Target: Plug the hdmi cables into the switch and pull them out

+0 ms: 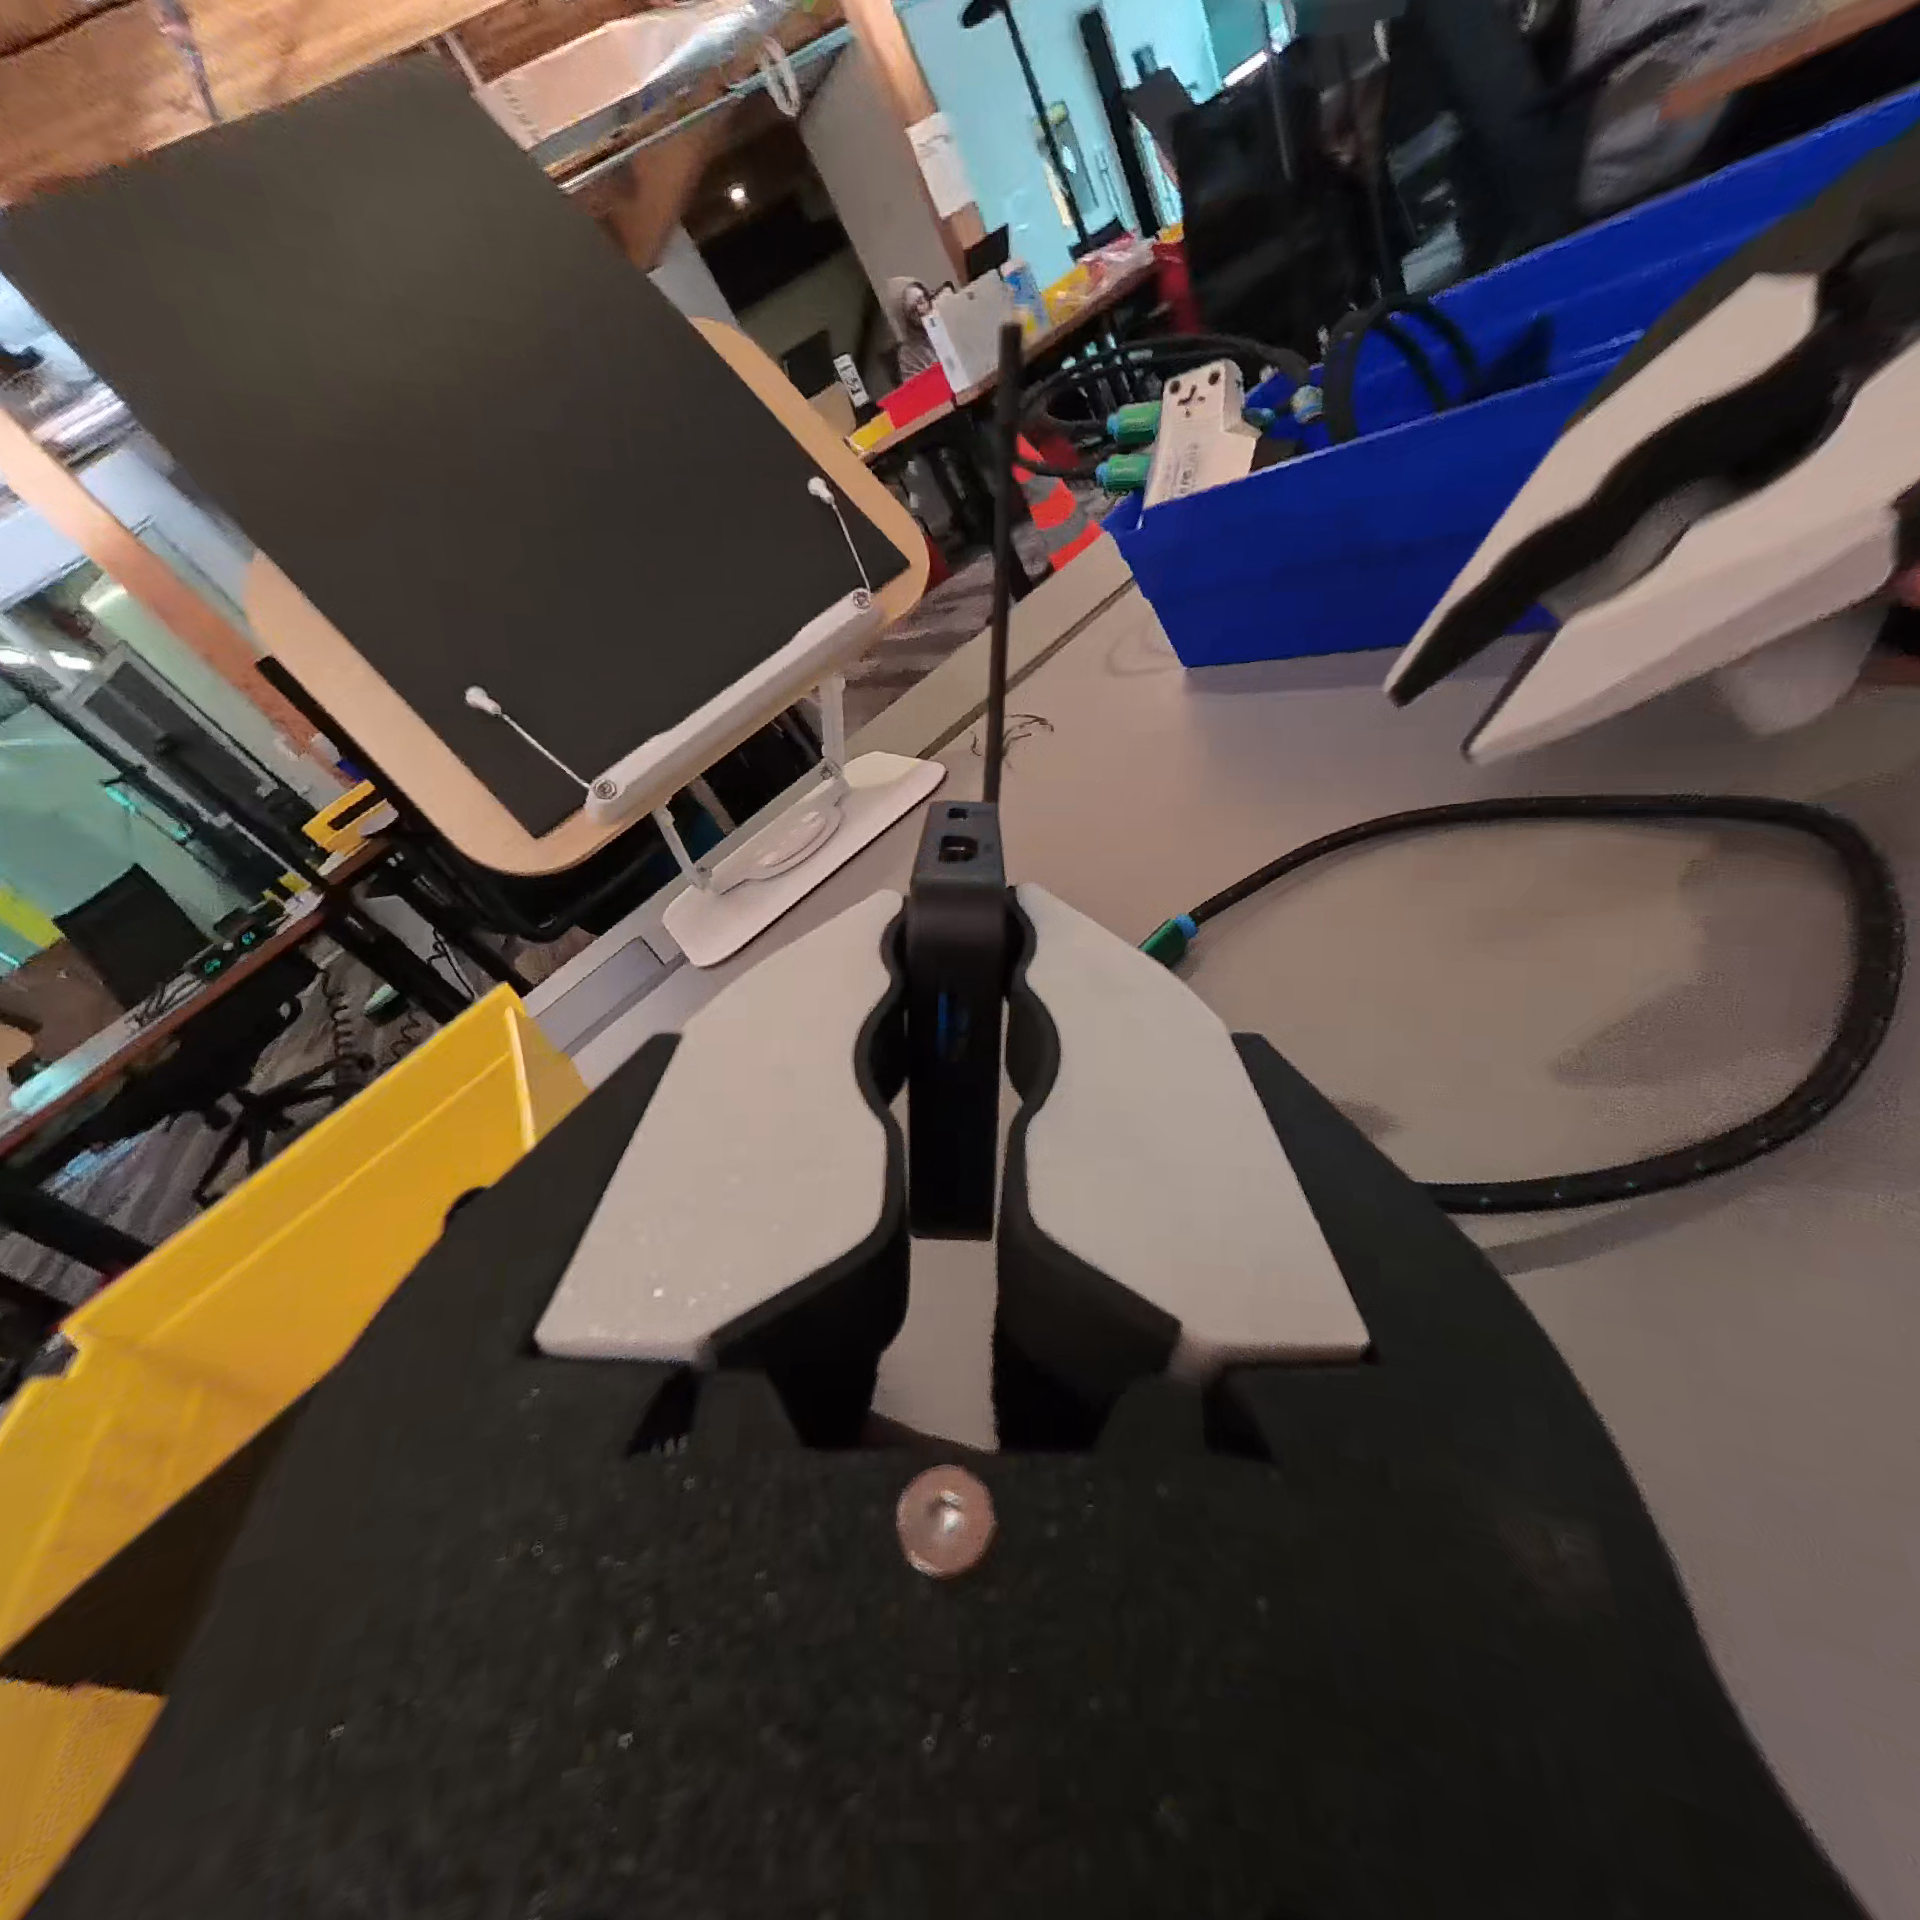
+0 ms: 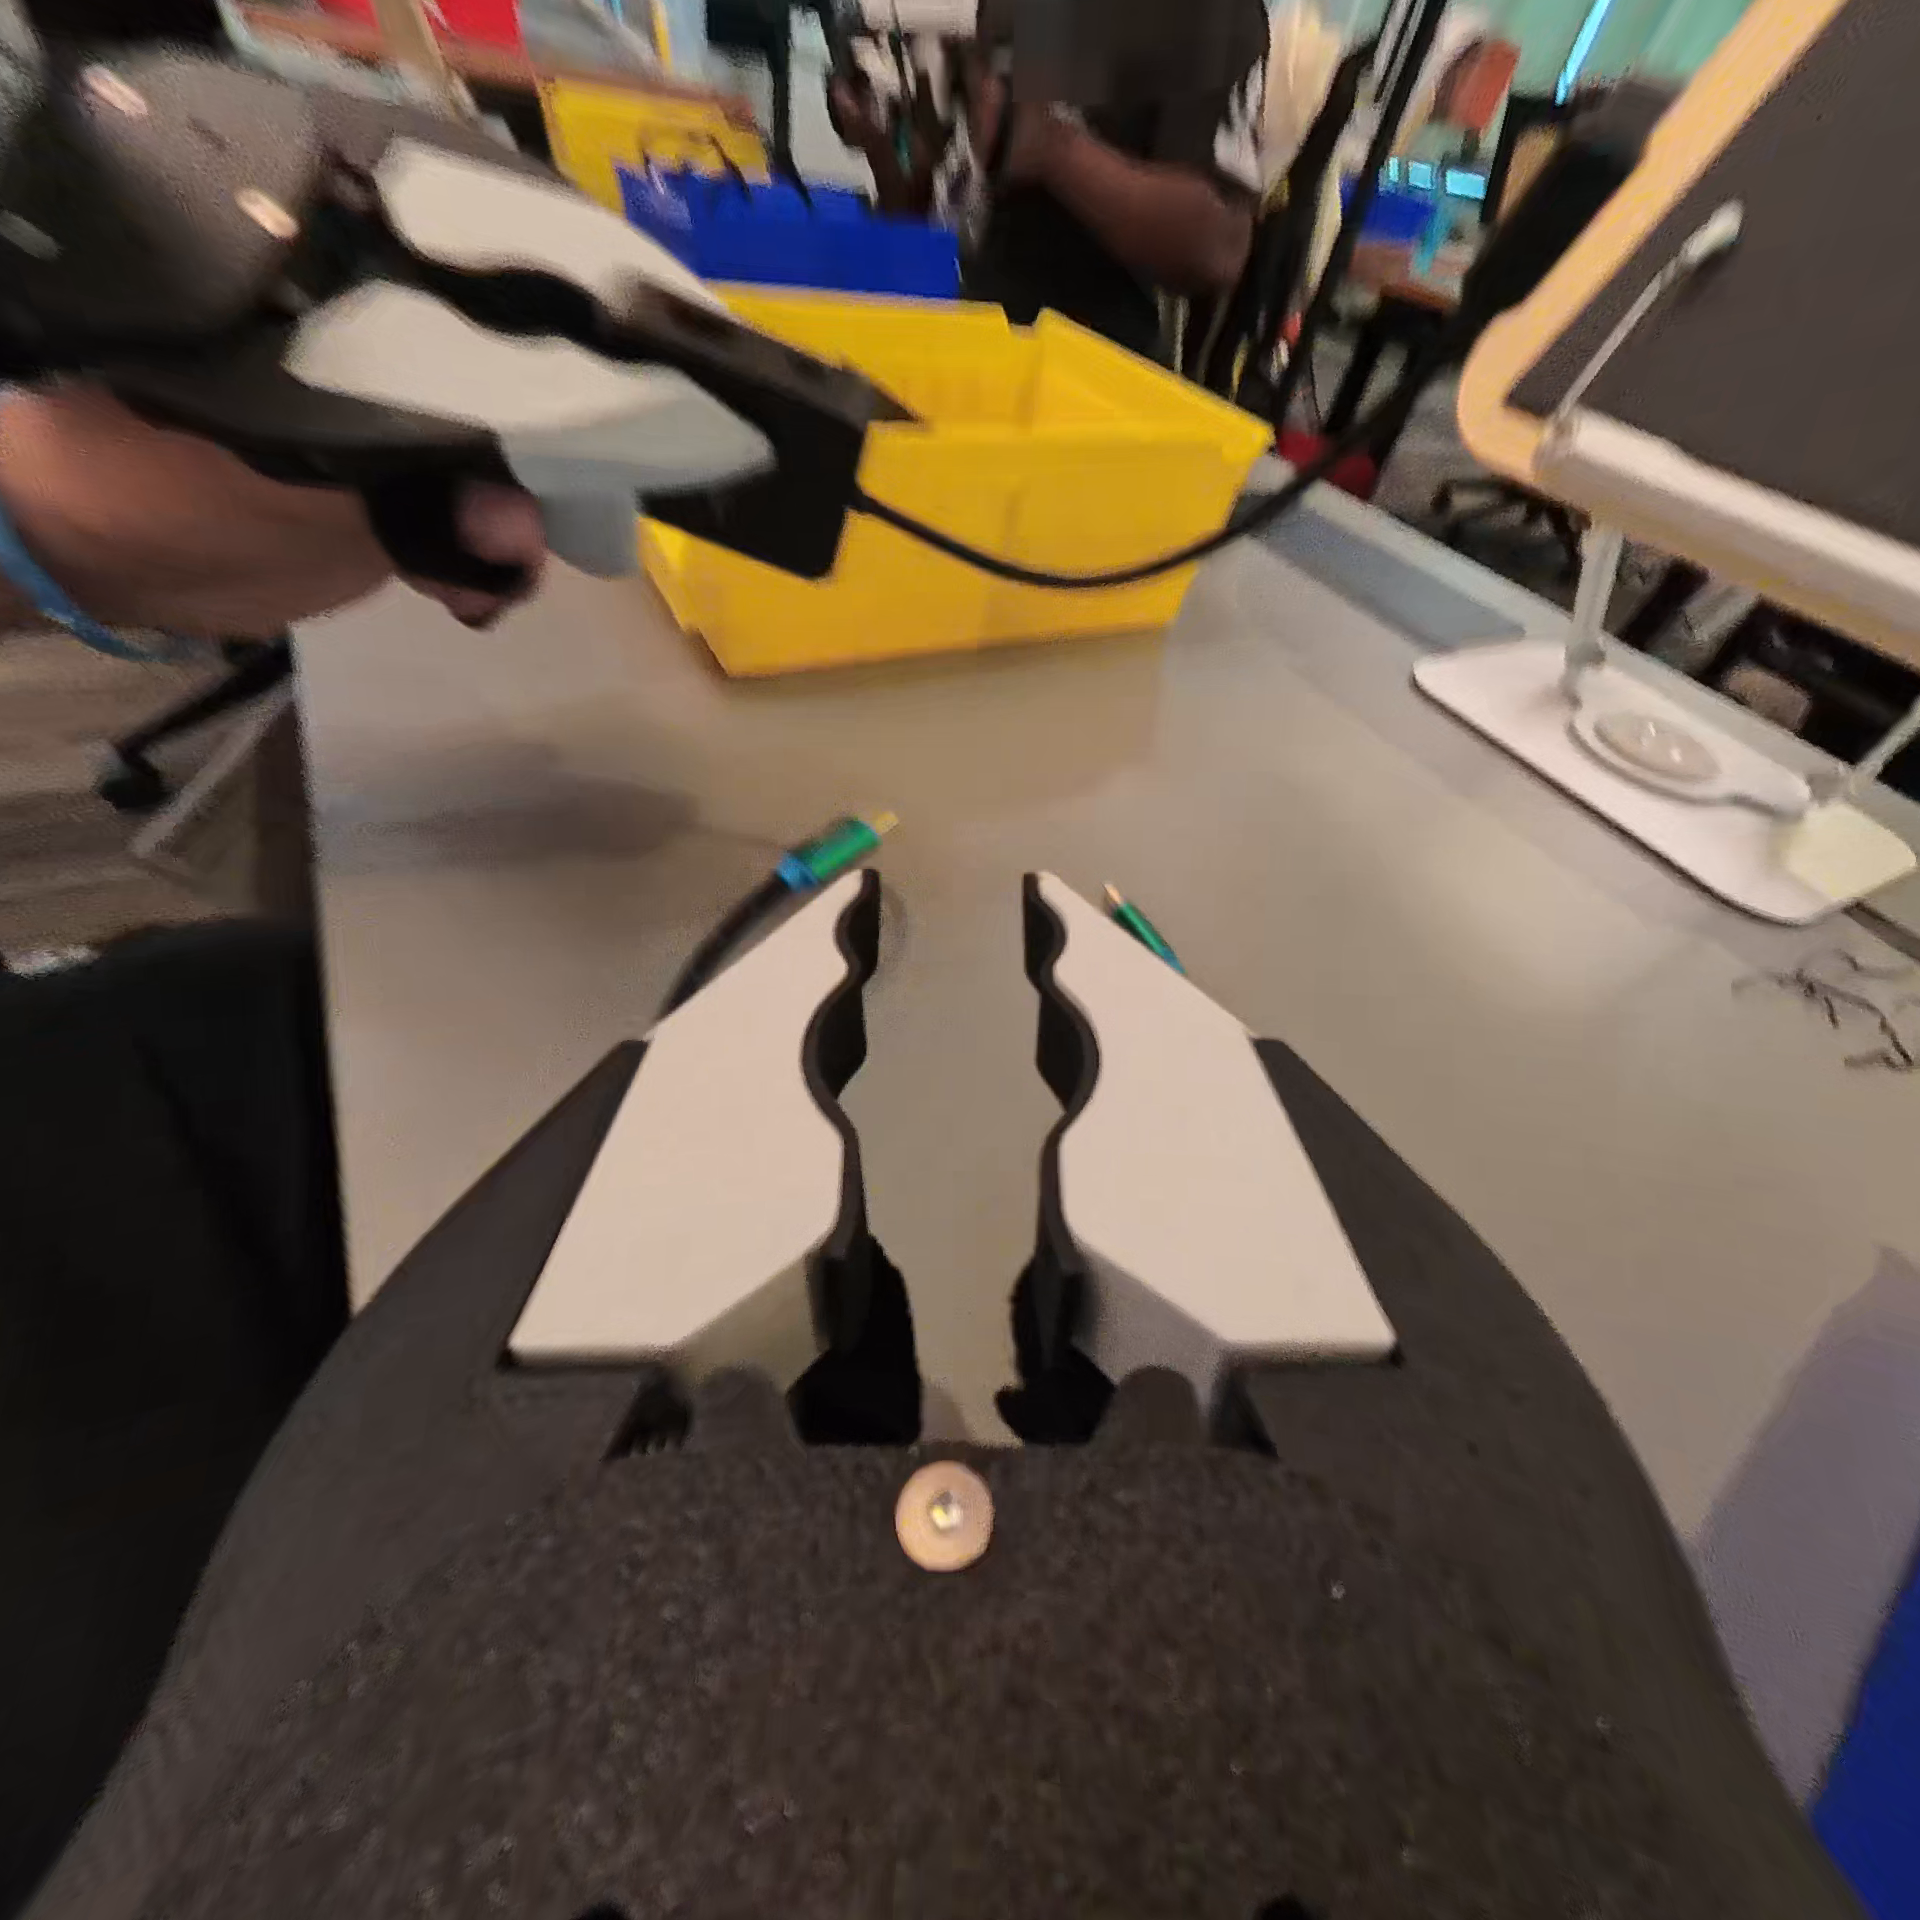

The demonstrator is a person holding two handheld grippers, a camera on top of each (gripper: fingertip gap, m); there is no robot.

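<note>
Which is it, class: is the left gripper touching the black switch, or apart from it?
Touching. In the left wrist view the left gripper has both fingers pressed against the sides of the black switch, with no gap showing.

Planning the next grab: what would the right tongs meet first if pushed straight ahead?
Probably the bare grey table; the two green HDMI plugs lie just either side of the line, though depth is unclear.

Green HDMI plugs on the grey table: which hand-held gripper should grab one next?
Right hand-held gripper: open, empty, near both green HDMI plugs. Left hand-held gripper is shut on the small black switch box.
</note>
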